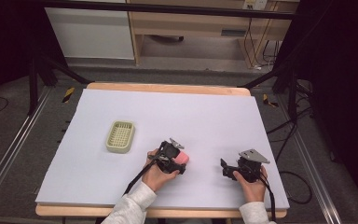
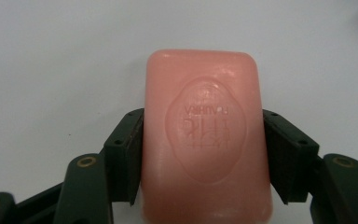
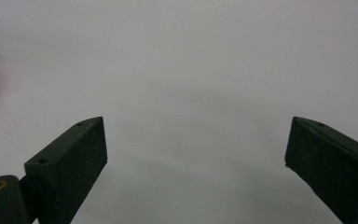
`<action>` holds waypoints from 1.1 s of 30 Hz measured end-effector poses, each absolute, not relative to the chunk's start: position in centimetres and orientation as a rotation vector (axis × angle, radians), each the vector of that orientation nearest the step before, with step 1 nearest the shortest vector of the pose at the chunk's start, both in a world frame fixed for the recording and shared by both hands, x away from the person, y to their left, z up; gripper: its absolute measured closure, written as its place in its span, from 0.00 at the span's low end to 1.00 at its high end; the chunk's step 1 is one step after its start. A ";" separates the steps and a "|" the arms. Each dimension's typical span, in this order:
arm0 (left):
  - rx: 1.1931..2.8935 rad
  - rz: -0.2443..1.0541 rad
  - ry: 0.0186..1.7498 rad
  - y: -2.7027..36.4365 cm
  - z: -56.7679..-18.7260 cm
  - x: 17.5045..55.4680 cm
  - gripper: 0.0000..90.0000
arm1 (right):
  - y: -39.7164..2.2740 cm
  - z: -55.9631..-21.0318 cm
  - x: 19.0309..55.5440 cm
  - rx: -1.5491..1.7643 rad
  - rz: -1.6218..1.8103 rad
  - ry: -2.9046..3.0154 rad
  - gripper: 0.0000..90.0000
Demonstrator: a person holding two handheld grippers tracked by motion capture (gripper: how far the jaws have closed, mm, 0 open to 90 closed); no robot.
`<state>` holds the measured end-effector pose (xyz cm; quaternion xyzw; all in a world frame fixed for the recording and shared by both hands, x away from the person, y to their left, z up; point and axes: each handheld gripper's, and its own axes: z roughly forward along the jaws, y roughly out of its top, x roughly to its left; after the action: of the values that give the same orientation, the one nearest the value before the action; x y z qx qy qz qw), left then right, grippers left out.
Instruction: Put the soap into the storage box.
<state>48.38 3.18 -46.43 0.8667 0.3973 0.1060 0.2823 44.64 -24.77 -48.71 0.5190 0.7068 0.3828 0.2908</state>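
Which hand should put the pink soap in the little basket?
Probably the left: the left gripper is shut on the soap and sits nearer the basket. The right gripper is open, holding nothing, farther away.

- Pale yellow slotted soap dish [image 1: 120, 136]: lying flat, left of centre on the surface.
- Surface [image 1: 205, 116]: white sheet over wooden board, edges showing.

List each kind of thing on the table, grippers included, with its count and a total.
Soap bar: 1
Soap dish: 1
Grippers: 2, the left gripper shut on the soap bar, the right gripper open
Total: 4
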 end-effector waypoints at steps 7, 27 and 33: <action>2.317 0.282 1.061 3.4 -46.4 48.4 0.42 | -24.8 -48.7 44.6 1.382 1.021 1.884 0.07; 2.249 0.281 1.067 6.9 -44.5 48.1 0.42 | -24.8 -48.7 44.6 1.385 1.020 1.881 0.06; 2.217 0.291 1.079 8.4 -43.7 47.8 0.42 | -24.8 -48.7 44.7 1.383 1.019 1.882 0.06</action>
<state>47.76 8.37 -43.72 0.8450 0.4114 0.1109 0.3233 44.66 -24.79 -48.72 0.5192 0.7063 0.3822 0.2923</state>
